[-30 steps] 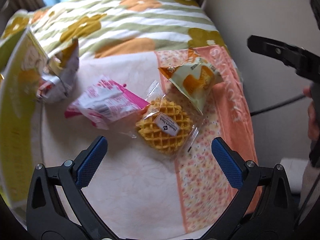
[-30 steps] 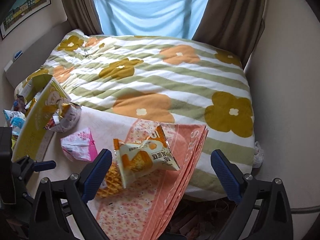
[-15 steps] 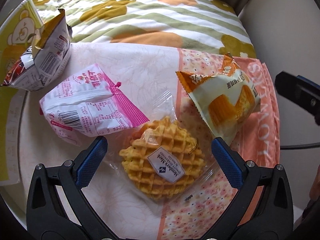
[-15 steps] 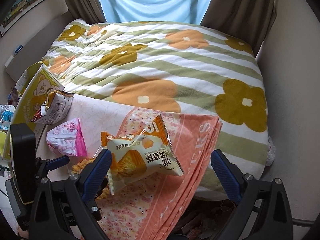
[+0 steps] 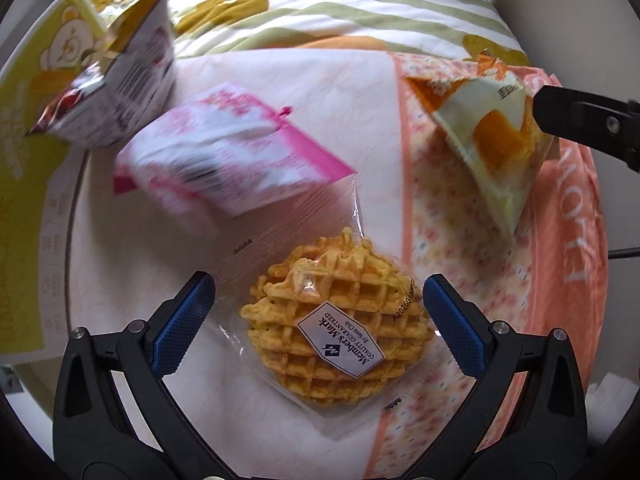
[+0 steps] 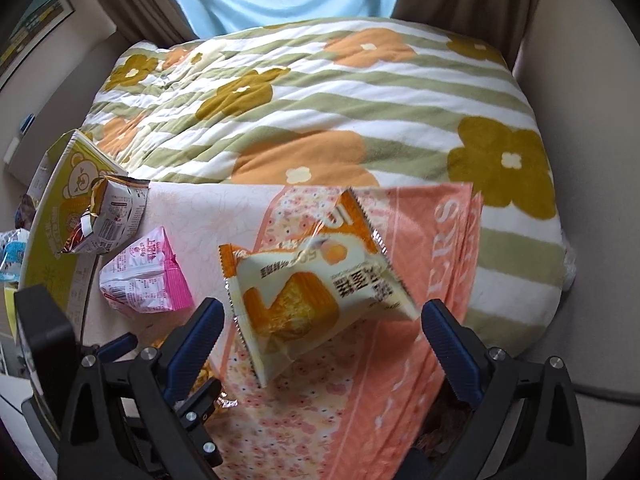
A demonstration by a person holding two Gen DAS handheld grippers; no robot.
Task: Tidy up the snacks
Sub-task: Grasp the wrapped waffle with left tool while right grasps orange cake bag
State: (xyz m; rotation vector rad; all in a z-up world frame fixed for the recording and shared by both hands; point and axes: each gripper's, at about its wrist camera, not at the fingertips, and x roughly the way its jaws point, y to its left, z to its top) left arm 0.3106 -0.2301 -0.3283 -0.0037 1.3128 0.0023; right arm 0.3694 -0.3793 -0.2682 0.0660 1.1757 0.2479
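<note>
A wrapped waffle point(image 5: 338, 332) lies on the pale cloth, directly between the blue pads of my open left gripper point(image 5: 316, 326), which hangs low over it. A pink snack pack point(image 5: 236, 152) point(image 6: 144, 278) lies beyond it. An orange-and-cream cake pack point(image 6: 312, 292) point(image 5: 490, 136) rests on the orange towel, between the fingers of my open right gripper point(image 6: 320, 338). A silver-and-white bag point(image 5: 116, 76) point(image 6: 108, 216) leans against the yellow bear box point(image 5: 28, 152) point(image 6: 60, 208) at the left. In the right wrist view the waffle is mostly hidden behind the left gripper.
The snacks lie on a pale cloth point(image 5: 320, 92) and an orange towel point(image 6: 420, 320) spread over a flowered, striped quilt point(image 6: 340, 112). A beige wall point(image 6: 592, 160) runs along the right. More packets point(image 6: 12, 248) sit at the far left.
Both grippers have moved forward and lower. The waffle now sits between the left fingers, and the cake pack sits larger between the right fingers. Both stayed open.
</note>
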